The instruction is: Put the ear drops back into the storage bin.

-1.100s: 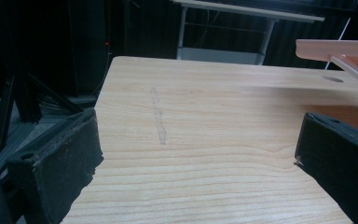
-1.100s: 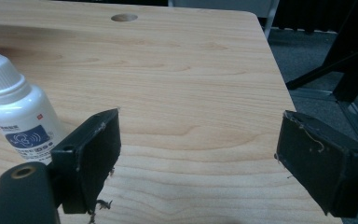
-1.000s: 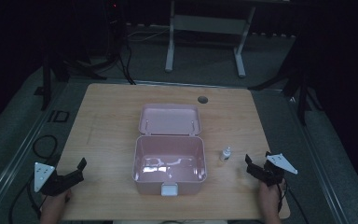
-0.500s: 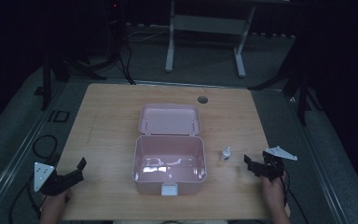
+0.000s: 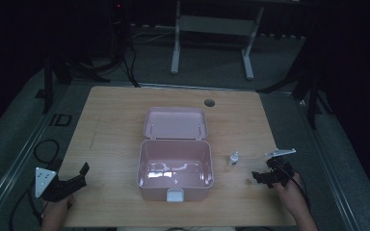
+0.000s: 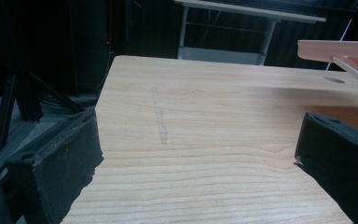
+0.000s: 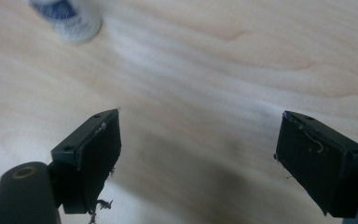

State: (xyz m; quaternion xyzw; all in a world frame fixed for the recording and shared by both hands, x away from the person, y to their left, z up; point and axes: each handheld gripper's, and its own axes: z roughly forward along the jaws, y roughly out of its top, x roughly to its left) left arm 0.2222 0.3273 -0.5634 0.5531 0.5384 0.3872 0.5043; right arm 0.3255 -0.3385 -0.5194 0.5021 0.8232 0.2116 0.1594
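Note:
An open pink box stands at the table's middle, its lid laid back flat behind it. A small white bottle stands upright just right of the box. My right gripper is open, low over the wood a short way right of and nearer than the bottle. In the right gripper view, the gripper holds nothing and the bottle sits blurred at the top left. My left gripper is open near the front left corner. In its own view, the left gripper frames bare wood.
The wooden table has a round cable hole at the back. The pink lid's edge reaches into the left gripper view at top right. A metal stand and dark floor lie beyond the table.
My right gripper has shifted left toward the bottle and tipped downward, its grey plate rising. The left gripper, box and bottle have stayed put.

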